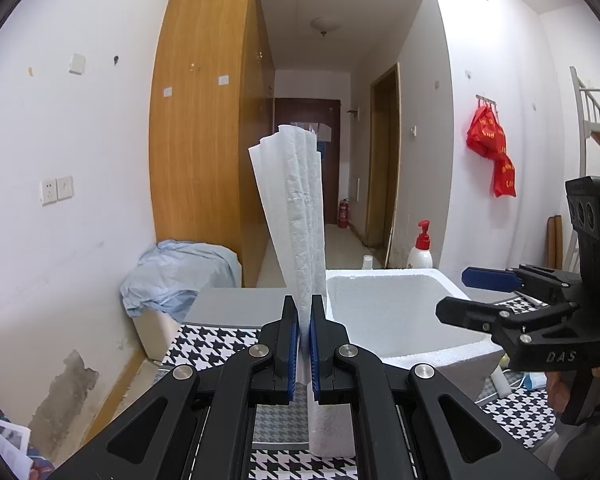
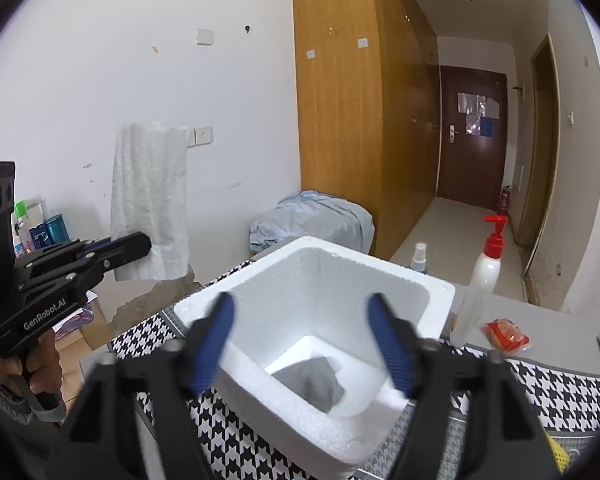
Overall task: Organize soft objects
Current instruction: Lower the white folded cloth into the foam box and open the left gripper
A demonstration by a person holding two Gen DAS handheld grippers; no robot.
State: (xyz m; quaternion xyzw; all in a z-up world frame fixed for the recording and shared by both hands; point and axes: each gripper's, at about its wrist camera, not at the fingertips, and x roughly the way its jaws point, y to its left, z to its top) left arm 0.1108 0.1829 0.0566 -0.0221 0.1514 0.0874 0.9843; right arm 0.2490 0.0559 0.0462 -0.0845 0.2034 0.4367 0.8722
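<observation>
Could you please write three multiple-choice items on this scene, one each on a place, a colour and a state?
1. Where does the grey cloth lie?
A. Inside the white foam box
B. On the blue sheet
C. On the floor

2. What colour is the cap of the pump bottle?
A. Green
B. Red
C. Yellow

3. How do the grippers stand?
A. Both open
B. Both shut on cloth
C. Left gripper shut on the white towel, right gripper open and empty

Key:
1 A, the cloth rests on the box's bottom.
2 B, its pump top is red.
3 C, the towel is pinched between the left pads; the right pads stand apart above the box.
</observation>
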